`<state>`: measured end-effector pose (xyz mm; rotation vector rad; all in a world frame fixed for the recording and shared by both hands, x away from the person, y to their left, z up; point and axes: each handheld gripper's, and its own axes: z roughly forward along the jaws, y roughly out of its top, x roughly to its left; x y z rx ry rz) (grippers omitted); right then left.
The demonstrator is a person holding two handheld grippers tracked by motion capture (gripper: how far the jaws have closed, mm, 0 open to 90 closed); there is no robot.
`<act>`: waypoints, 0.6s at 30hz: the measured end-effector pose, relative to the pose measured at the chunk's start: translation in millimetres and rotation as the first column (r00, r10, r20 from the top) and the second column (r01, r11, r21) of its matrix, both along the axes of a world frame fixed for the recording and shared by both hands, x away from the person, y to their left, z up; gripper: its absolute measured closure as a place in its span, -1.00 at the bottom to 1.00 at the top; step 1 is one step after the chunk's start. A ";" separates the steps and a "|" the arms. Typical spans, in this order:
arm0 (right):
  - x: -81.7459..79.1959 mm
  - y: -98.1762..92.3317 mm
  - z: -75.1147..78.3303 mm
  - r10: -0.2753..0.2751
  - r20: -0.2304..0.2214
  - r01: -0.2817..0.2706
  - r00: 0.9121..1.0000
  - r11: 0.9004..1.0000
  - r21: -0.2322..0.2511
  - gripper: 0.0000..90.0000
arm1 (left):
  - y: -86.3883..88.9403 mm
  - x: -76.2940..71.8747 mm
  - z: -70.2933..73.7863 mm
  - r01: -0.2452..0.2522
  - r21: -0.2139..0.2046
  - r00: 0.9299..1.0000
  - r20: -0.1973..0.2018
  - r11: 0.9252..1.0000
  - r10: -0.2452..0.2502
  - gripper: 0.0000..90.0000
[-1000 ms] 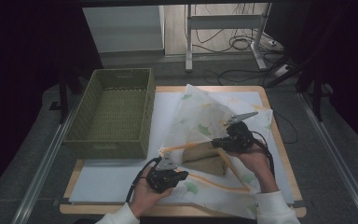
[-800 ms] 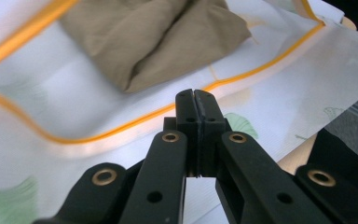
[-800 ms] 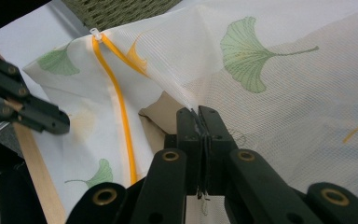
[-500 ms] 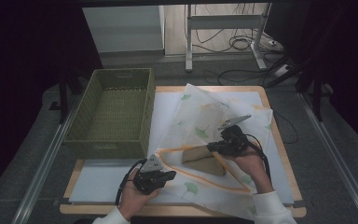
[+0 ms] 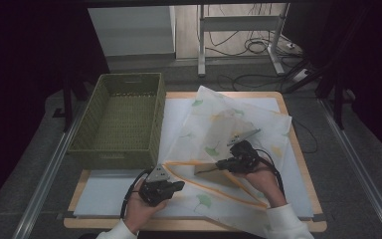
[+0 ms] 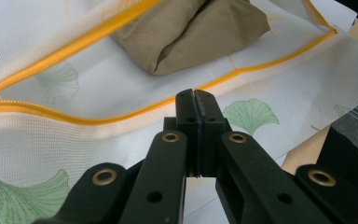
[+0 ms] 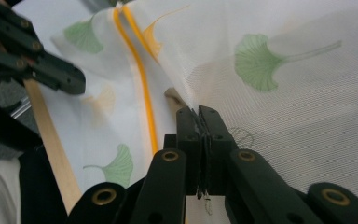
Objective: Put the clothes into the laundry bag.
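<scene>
A white mesh bag printed with green and orange leaves lies on the table, its orange zip open. A folded khaki cloth sits inside the opening. My right gripper is shut on the bag's upper mesh layer and holds it raised over the cloth. My left gripper is shut at the bag's near left side. Its tips rest just over the lower zip edge, and I see nothing between its jaws.
A green woven basket stands at the table's left, right beside the bag. A white mat covers the wooden board. Beyond the table are a metal stand and cables on the floor.
My left gripper has slid left, away from the cloth. My right gripper has sunk slightly toward the near edge with the mesh in it. The bag's mouth looks wider.
</scene>
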<state>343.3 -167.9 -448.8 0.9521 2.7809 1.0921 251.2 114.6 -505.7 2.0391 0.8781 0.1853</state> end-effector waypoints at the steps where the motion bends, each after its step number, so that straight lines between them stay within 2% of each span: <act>1: -0.9 0.9 -2.1 0.003 -0.006 -0.003 1.000 1.000 -0.003 0.91 | 0.5 0.0 -0.1 -0.001 0.001 1.000 0.000 1.000 0.001 1.00; 9: -10.3 7.9 -12.9 0.032 -0.028 -0.033 0.999 0.999 -0.022 0.91 | -0.1 2.8 -3.7 0.005 0.005 1.000 -0.015 1.000 -0.005 1.00; 15: -13.6 12.8 -29.6 0.041 -0.068 -0.045 0.997 0.997 -0.057 0.91 | 0.1 2.7 -3.4 0.006 0.005 1.000 -0.012 1.000 -0.006 1.00; 18: -14.6 16.1 -34.2 0.046 -0.063 -0.051 0.997 0.996 -0.074 0.91 | 0.1 3.3 -4.0 0.006 0.007 1.000 -0.014 1.000 -0.006 1.00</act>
